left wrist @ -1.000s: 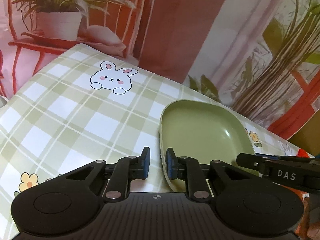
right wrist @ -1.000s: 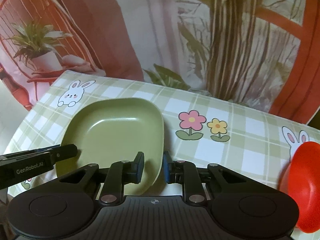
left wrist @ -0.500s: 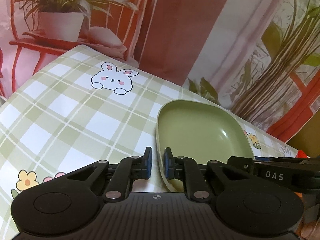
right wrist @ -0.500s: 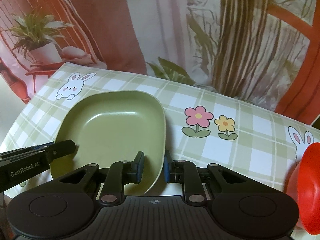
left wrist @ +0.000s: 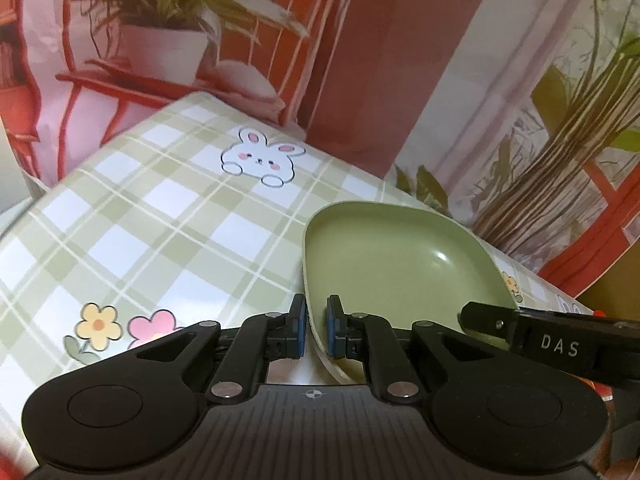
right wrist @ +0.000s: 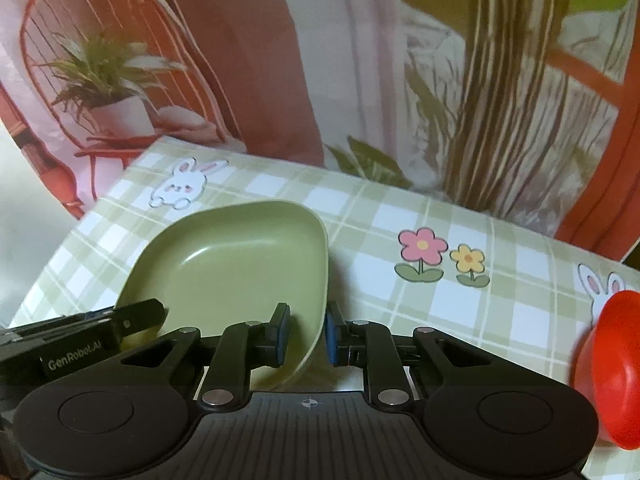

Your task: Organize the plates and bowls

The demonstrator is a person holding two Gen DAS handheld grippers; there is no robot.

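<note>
Both grippers, left (left wrist: 313,327) and right (right wrist: 306,340), clamped on opposite rims of the green plate (left wrist: 394,264), near the tablecloth's (left wrist: 168,232) left edge. Best lifted level, evenly, clear of the red bowl (right wrist: 612,364).

Green-white checked tablecloth with rabbit and flower prints (right wrist: 400,216); far behind, printed fabric backdrop of potted plant on red chair (right wrist: 108,92).

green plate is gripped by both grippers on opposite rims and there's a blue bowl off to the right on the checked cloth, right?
Not quite: the bowl at the right edge is red, not blue, as the right wrist view shows. The rest holds: the left gripper and the right gripper each clamp a rim of the green plate, on opposite sides, over the checked cloth.
</note>
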